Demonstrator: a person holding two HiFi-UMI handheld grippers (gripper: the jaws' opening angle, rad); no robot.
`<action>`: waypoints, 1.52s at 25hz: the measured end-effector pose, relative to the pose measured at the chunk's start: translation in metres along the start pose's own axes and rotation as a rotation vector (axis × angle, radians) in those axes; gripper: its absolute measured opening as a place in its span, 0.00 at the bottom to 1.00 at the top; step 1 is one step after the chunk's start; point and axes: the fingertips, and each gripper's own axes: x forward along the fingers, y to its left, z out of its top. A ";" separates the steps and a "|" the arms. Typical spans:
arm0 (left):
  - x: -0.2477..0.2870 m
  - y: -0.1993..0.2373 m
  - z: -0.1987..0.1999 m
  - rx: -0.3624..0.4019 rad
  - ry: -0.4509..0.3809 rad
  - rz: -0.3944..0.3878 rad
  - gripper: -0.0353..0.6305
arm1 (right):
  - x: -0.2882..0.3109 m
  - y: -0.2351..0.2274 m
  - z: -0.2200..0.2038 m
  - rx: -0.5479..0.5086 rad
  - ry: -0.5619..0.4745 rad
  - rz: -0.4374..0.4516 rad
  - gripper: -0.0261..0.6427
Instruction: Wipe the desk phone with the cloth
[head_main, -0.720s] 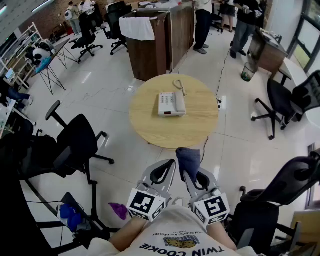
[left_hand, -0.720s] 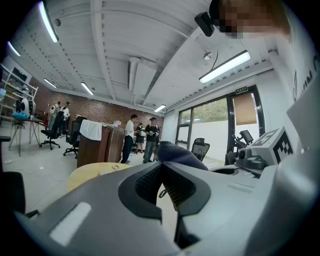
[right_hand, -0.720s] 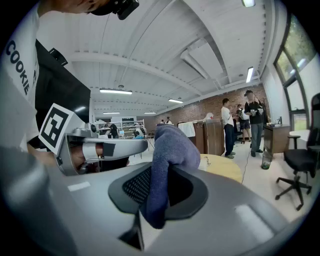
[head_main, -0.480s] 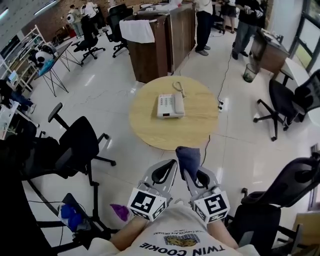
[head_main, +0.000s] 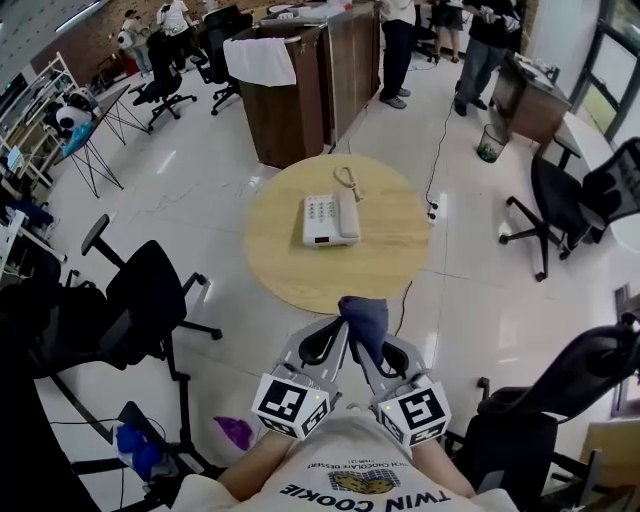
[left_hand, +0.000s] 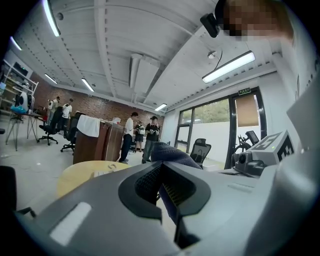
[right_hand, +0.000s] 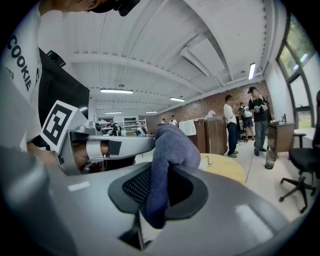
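In the head view a white desk phone (head_main: 330, 218) with a coiled cord lies near the middle of a round wooden table (head_main: 380, 270). Both grippers hang below the table's near edge, held close to the person's chest. My right gripper (head_main: 372, 345) is shut on a dark blue cloth (head_main: 364, 318), which bunches up above its jaws. In the right gripper view the cloth (right_hand: 167, 145) fills the jaws of my right gripper (right_hand: 160, 170). My left gripper (head_main: 327, 343) is beside it, jaws together with nothing held. In the left gripper view my left gripper (left_hand: 161, 164) is shut, and the table (left_hand: 80, 172) lies ahead.
A black office chair (head_main: 150, 290) stands left of the table, and two more (head_main: 570, 195) (head_main: 560, 390) stand to the right. A wooden counter (head_main: 300, 90) with a white cloth over it is behind the table. People (head_main: 395, 40) stand at the back. A cable (head_main: 437, 150) runs across the floor.
The table and phone have shifted left and slightly nearer in the head view. Both grippers have risen a little towards the table's edge, the cloth still held.
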 end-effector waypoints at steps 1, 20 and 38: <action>0.006 0.006 0.000 -0.004 0.001 -0.004 0.04 | 0.006 -0.004 0.001 -0.002 0.004 -0.005 0.13; 0.093 0.166 0.012 -0.065 0.027 -0.007 0.04 | 0.190 -0.063 0.041 -0.067 0.084 0.001 0.13; 0.128 0.246 0.011 -0.105 0.034 -0.050 0.04 | 0.309 -0.133 0.033 -0.241 0.259 0.008 0.13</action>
